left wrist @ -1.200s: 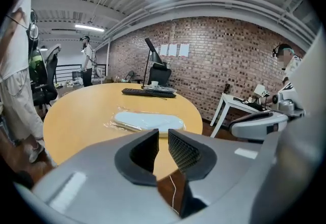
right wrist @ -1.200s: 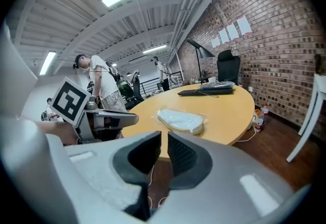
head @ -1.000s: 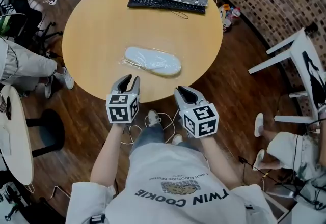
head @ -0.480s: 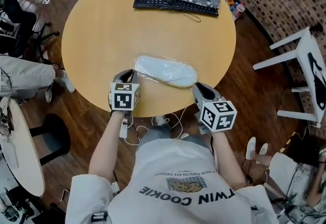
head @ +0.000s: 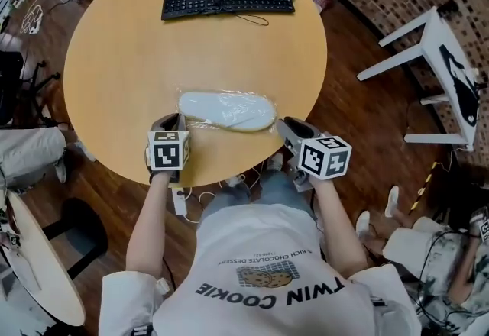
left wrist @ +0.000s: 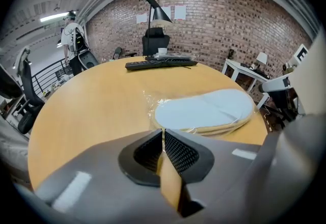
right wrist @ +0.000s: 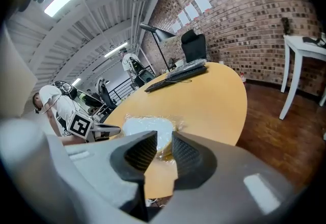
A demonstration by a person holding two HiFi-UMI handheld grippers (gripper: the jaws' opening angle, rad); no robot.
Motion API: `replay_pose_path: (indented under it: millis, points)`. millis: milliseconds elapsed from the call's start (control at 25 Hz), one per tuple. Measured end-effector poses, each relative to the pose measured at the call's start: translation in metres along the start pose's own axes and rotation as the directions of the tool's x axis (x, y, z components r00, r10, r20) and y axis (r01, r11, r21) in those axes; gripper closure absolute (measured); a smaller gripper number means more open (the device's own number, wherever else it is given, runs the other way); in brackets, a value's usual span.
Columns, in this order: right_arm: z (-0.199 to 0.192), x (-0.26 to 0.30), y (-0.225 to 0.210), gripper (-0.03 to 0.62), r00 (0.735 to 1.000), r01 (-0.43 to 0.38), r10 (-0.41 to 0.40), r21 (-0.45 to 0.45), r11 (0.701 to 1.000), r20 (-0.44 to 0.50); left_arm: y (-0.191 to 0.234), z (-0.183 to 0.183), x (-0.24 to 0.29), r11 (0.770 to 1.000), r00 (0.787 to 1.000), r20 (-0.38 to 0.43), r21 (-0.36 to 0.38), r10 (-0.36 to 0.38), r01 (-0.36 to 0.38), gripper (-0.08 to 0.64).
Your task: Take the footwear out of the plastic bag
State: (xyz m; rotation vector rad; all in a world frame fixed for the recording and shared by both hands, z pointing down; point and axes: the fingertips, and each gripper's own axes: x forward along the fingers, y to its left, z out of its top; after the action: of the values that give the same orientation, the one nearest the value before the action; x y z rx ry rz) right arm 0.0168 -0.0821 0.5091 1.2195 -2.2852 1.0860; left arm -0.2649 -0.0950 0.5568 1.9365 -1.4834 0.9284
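The plastic bag (head: 265, 126) lies near the front edge of the round table (head: 114, 59), with the white slippers (head: 227, 109) inside. The left gripper (head: 171, 124) is closing, seemingly on film at one end. The right gripper (head: 287, 127) is opening with nothing between its jaws. So thin a pinch could slip or tear, or drag the bag off the edge.

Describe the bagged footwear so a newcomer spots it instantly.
Start at the round wooden table, then its near edge, opposite the black keyboard. Flat white slippers lie there in a clear plastic bag, the only white oval on the tabletop.
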Motion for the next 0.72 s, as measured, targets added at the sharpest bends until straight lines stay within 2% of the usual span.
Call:
replay_pose_path:
  millis: [160,280,320,400,560,600,720]
  points:
    - [-0.004,0.004,-0.010,0.514,0.998,-0.061,0.059,0.097,0.993,0.015,-0.001,-0.002,0.003,1.000,1.000,-0.015,0.027,0.010,-0.009,0.540]
    - [-0.002,0.008,-0.017,0.505,0.995,-0.103,0.102,0.160,0.982,0.016,0.001,0.006,-0.004,1.000,1.000,0.018,-0.026,0.007,-0.006,0.530]
    - [0.000,0.007,-0.020,0.505,0.994,-0.111,0.110,0.168,0.980,0.014,0.000,0.011,-0.007,0.998,0.999,0.041,-0.065,-0.010,0.013,0.509]
    - [0.001,0.007,-0.023,0.505,0.992,-0.125,0.126,0.174,0.977,0.009,0.000,0.021,-0.010,0.988,0.995,0.082,-0.137,-0.057,0.068,0.421]
    - [0.000,0.019,-0.021,0.505,0.985,-0.167,0.172,0.170,0.971,-0.020,0.007,0.033,0.001,0.972,0.986,0.069,-0.171,-0.153,0.163,0.271]
    - [0.000,0.022,-0.020,0.505,0.983,-0.175,0.182,0.168,0.970,-0.028,0.006,0.034,0.007,0.967,0.983,0.054,-0.175,-0.178,0.185,0.248]
    - [-0.003,0.026,-0.021,0.505,0.979,-0.182,0.193,0.159,0.970,-0.056,0.000,0.036,0.021,0.959,0.976,0.013,-0.180,-0.219,0.218,0.243]
